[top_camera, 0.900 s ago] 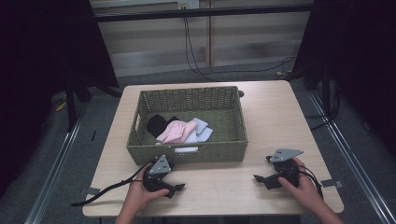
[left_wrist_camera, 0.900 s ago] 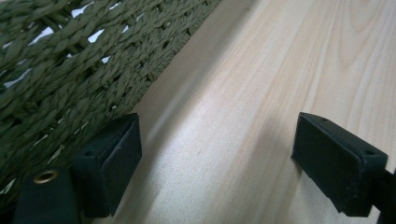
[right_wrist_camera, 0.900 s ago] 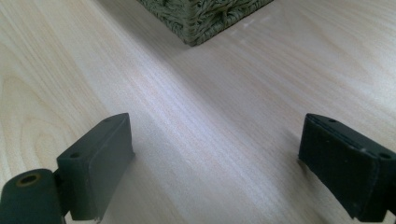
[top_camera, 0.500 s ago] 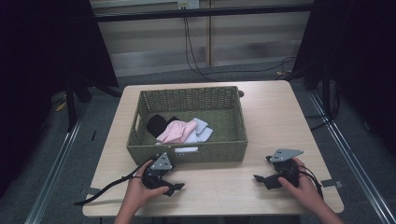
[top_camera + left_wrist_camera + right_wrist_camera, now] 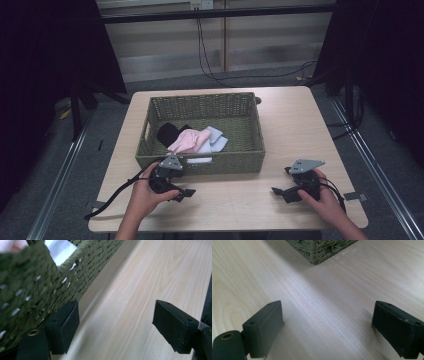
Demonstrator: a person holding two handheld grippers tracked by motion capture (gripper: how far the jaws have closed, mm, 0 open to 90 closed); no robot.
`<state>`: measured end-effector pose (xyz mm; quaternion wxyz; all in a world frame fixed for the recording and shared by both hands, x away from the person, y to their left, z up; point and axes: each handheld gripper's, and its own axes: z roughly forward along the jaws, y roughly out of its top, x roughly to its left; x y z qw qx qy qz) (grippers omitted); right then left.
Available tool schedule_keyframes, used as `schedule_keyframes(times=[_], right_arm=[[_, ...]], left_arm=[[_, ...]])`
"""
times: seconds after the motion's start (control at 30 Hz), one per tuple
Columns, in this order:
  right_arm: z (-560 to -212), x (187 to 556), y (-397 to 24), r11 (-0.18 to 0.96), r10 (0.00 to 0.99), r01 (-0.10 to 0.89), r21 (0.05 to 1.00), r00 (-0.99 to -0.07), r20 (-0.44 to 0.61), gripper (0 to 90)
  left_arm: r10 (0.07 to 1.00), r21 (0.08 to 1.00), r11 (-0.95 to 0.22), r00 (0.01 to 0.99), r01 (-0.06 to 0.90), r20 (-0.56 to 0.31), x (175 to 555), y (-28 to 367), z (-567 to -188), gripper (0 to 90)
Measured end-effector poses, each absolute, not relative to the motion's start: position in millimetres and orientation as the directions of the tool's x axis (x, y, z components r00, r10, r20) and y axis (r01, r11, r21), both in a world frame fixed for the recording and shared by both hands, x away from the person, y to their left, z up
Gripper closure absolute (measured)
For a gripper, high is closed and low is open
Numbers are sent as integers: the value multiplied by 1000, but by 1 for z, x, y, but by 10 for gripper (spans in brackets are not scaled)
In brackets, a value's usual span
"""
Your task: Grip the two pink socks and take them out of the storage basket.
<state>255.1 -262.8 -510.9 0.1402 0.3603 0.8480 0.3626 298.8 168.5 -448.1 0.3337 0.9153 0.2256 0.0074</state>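
Two hand-held black grippers rest on the pale wooden table (image 5: pixel 280 120), jaws spread wide and grasping nothing. Left gripper (image 5: pixel 186 192) lies at seven o'clock of the green woven rectangular basket (image 5: pixel 205 102), one jaw just beside, perhaps touching, the near wall; the close view is too tight to settle it. Right gripper (image 5: pixel 278 192) sits at five o'clock, well apart from the basket. Folded cloths lie inside at centre: pink cloth (image 5: pixel 189 141), black cloth (image 5: pixel 167 134), pale blue-white cloth (image 5: pixel 216 140). Risk: lifting the left gripper straight forward could snag the weave and drag or tip the basket; reaching over the rim could pinch several layers at once.
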Motion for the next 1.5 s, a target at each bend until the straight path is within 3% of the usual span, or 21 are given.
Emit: schedule_keyframes(times=[1.5], right_arm=[[-511, 255, -263, 478, 712, 508, 716, -702, 23, 92]], left_arm=[[394, 541, -731, 904, 416, -163, 332, 155, -373, 227]])
